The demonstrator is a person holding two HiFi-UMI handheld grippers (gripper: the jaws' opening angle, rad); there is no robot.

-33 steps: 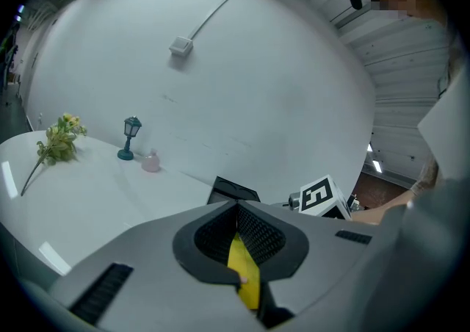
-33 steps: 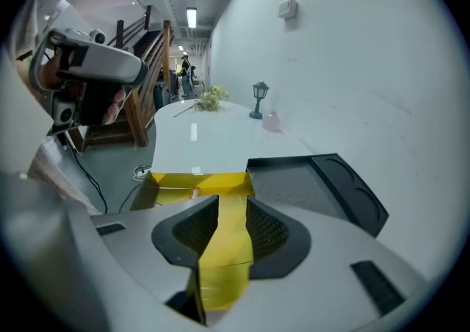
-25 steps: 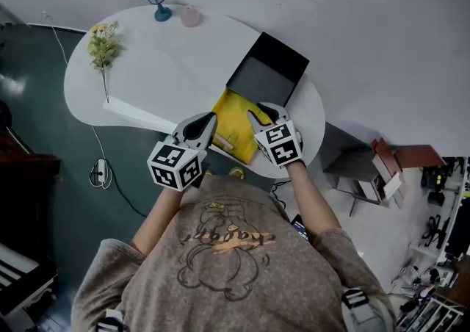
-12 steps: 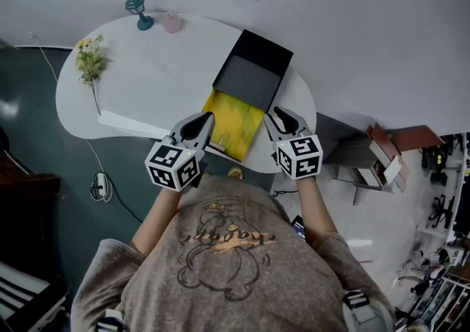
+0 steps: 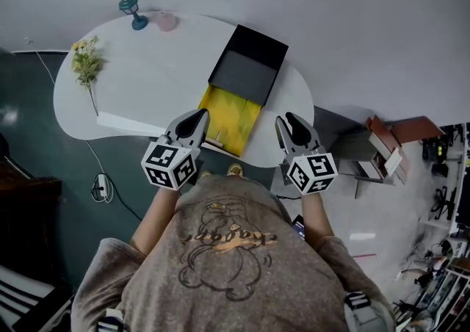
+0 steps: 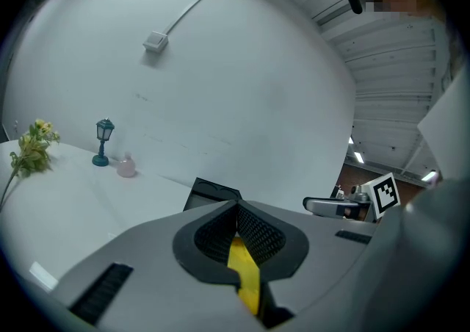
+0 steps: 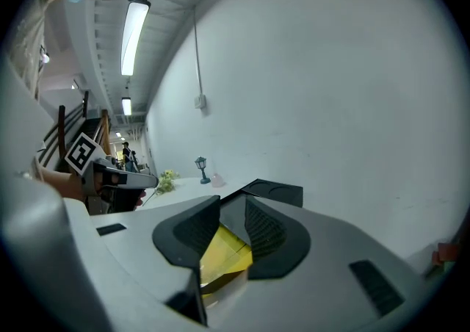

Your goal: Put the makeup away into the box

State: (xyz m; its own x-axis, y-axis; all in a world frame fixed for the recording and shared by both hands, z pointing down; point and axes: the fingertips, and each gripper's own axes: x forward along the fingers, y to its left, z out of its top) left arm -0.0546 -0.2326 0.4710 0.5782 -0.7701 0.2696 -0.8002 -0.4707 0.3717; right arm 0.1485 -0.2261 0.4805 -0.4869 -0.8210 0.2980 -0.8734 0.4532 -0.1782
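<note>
On the white table (image 5: 147, 81), toward its 3 o'clock end, the black box (image 5: 246, 73) lies open, one half grey inside and the other yellow-lined. No makeup can be made out inside it.

The left gripper (image 5: 197, 119) hovers at 8 o'clock from the yellow half, just beside its edge. Its jaws meet at the tips with nothing held, and yellow lining shows through the slit behind them.

The right gripper (image 5: 288, 121) sits at 4 o'clock from the box, past the table's rim. Its jaws have just narrowed slightly but stand apart, empty.

A teal lamp figurine (image 5: 132, 11) and a small pink bottle (image 5: 167, 22) stand at the table's 11 o'clock, with a flower sprig (image 5: 84, 62) at 9 o'clock.
</note>
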